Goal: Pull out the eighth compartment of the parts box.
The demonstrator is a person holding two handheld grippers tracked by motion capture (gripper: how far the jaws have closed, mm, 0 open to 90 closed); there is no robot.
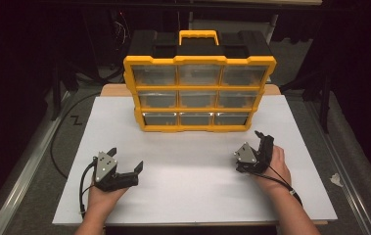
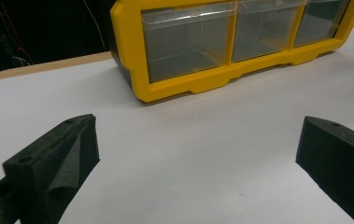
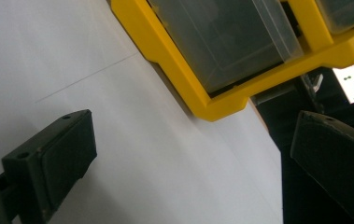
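Observation:
A yellow and black organiser (image 1: pixel 199 87) with nine clear drawers and a yellow handle stands upright at the back middle of the white tabletop (image 1: pixel 193 196). My left gripper (image 1: pixel 126 159) rests low at the front left, open, with nothing between its jaws. At the front right my right gripper (image 1: pixel 249 144) is open and empty too, tilted on its side. In the left gripper view the open left gripper (image 2: pixel 195 154) faces the organiser's (image 2: pixel 137 51) bottom row of drawers. The right gripper view has the open right gripper (image 3: pixel 193 154) facing the organiser's lower corner (image 3: pixel 198 100).
A wooden surface (image 1: pixel 109 90) juts out behind the white top. A black cable (image 1: pixel 58 142) loops over the floor at the left, beside a metal rail (image 1: pixel 21 186). A small white scrap (image 1: pixel 336 180) lies on the floor at the right.

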